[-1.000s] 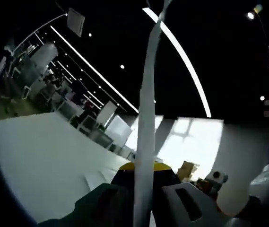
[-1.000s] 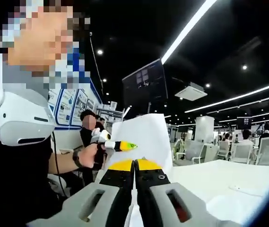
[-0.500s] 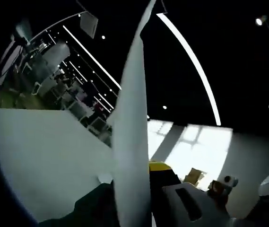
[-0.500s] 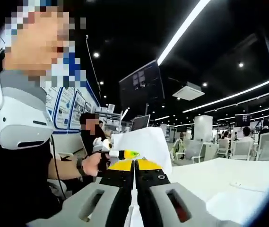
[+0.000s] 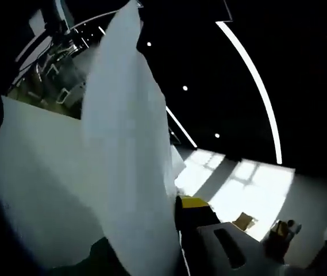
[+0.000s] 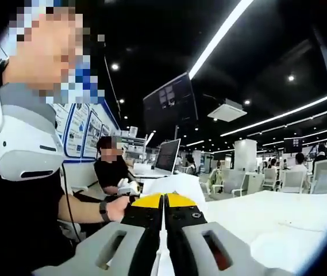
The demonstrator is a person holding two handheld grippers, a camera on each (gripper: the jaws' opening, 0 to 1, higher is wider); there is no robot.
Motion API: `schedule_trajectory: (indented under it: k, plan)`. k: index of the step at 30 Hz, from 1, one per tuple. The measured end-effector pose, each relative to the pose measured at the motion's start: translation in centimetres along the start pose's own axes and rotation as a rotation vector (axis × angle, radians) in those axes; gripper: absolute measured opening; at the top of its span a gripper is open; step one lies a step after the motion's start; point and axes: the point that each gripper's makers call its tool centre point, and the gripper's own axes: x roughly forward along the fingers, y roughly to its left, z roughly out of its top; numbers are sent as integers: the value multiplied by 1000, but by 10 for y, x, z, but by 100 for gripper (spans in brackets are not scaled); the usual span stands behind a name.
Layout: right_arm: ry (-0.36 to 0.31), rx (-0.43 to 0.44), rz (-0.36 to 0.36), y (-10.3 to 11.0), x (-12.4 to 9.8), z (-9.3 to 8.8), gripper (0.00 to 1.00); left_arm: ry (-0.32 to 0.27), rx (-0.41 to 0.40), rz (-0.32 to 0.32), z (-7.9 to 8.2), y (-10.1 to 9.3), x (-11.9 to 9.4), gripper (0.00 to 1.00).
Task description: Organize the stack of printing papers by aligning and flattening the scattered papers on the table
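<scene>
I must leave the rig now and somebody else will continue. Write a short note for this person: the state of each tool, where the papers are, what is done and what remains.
Left tool: shut on the papers, which stand up from its jaws, the broad side towards its camera.
Right tool: shut on the same papers, gripped at an edge; the white sheets rise just beyond its yellow tips.
Papers: held in the air between both tools, above the white table.
Done: papers gathered and lifted.
Left: square the edges, lay the stack flat on the table, press it flat. Whether the edges are already even, I cannot tell.
</scene>
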Motion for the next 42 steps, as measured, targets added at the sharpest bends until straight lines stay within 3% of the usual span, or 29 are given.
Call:
schedule_trajectory:
  k: [10, 17, 23, 31, 35, 42]
  plan:
    - [15, -10, -4, 1, 5, -5, 0, -18, 85, 36, 0, 8, -1, 6]
    - [16, 4, -29, -5, 2, -5, 0, -21, 74, 46, 1, 13, -3, 6]
    - [7, 16, -80, -18, 0, -7, 0, -11, 112, 52, -5, 13, -4, 6]
    - [15, 18, -109, -23, 1, -8, 4, -42, 53, 53, 2, 18, -7, 6]
    - [13, 17, -132, -27, -2, -8, 4, -27, 43, 44, -2, 16, -5, 6]
    - [16, 36, -184, -38, -9, -8, 7, -14, 116, 59, -8, 12, -3, 6]
